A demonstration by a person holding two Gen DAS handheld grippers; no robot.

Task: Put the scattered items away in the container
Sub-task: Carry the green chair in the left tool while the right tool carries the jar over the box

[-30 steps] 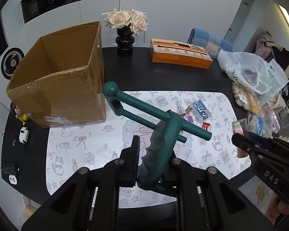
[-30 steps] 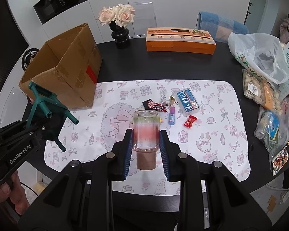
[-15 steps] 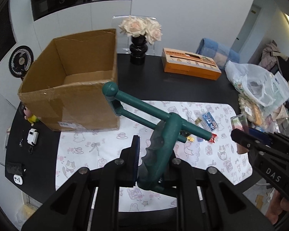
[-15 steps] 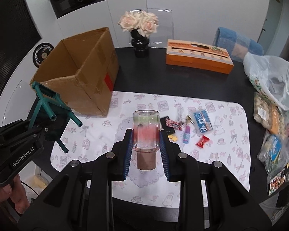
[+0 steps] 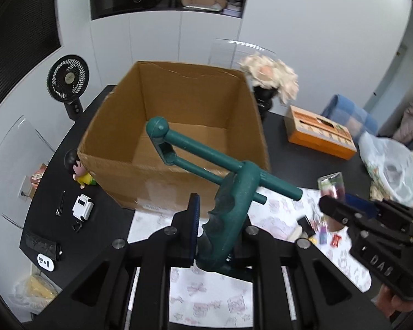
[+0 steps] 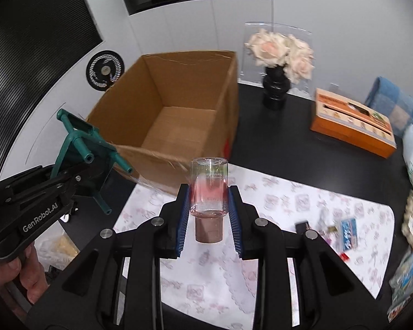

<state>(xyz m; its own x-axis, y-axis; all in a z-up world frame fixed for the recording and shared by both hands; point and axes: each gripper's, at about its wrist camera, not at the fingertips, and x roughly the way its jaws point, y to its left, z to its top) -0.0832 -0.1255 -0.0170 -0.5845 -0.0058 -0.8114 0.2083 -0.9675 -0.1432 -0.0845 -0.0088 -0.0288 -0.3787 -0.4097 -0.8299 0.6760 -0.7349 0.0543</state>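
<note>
The left gripper (image 5: 216, 228) has its jaws closed on the curved grip of a dark green plastic hand tool (image 5: 228, 192), whose two parallel rods reach forward from the jaws and end in a rounded knob. That knob sits in front of the open top of the cardboard box (image 5: 179, 104), which stands straight ahead of the left jaws on the black bench (image 5: 303, 162); whether the tool's tip is over the opening or short of the near wall cannot be told.

The right gripper (image 6: 208, 214) has its jaws pressed against both sides of a clear jar (image 6: 209, 189) with pink contents and a brown cap, the cap end toward the camera below the pads. The box lies ahead and to the left of these jaws, its inside bare as far as it shows.

Below and to the right of the right jaws, a patterned mat (image 6: 275, 220) carries small packets and sweets (image 6: 347, 231), blurred. Farther ahead to the right stand a black vase of pale roses (image 6: 278, 63) and an orange carton (image 6: 352, 123). To the left of the left jaws, on the bench, are a small toy figure (image 5: 81, 170) beside the box and a little white device (image 5: 82, 207). A black fan (image 5: 67, 82) stands beyond.
</note>
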